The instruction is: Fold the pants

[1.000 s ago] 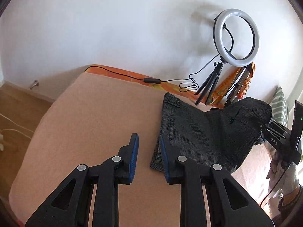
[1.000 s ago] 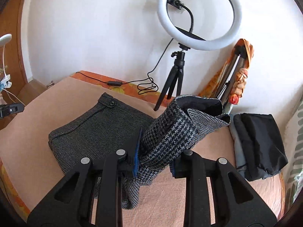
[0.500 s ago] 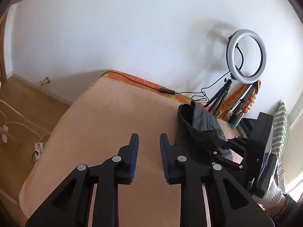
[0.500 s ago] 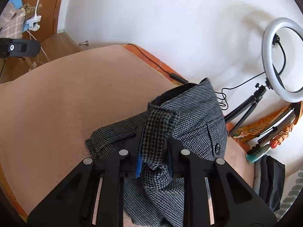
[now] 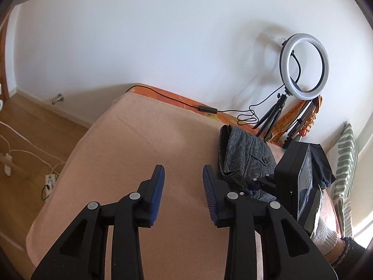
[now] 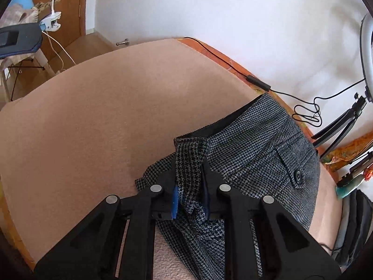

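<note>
The grey houndstooth pants (image 6: 263,149) lie folded on the peach bed cover (image 6: 93,116), waistband toward the wall, a buttoned back pocket facing up. My right gripper (image 6: 190,186) is shut on a bunched fold of the pants at their near edge. In the left wrist view the pants (image 5: 244,156) sit right of centre, with the right gripper's black body (image 5: 293,179) beside them. My left gripper (image 5: 183,182) is open and empty above bare bed cover (image 5: 139,154), left of the pants.
A ring light on a small tripod (image 5: 303,67) stands at the bed's far right by the wall, its cable (image 5: 209,110) trailing along the orange edge. Dark folded clothes (image 5: 322,165) and a striped pillow (image 5: 345,154) lie to the right. Wooden floor with cables (image 5: 28,154) lies left.
My right gripper has carried the held fold over the pants toward the left. My left gripper has pulled back from the pants and opened wider.
</note>
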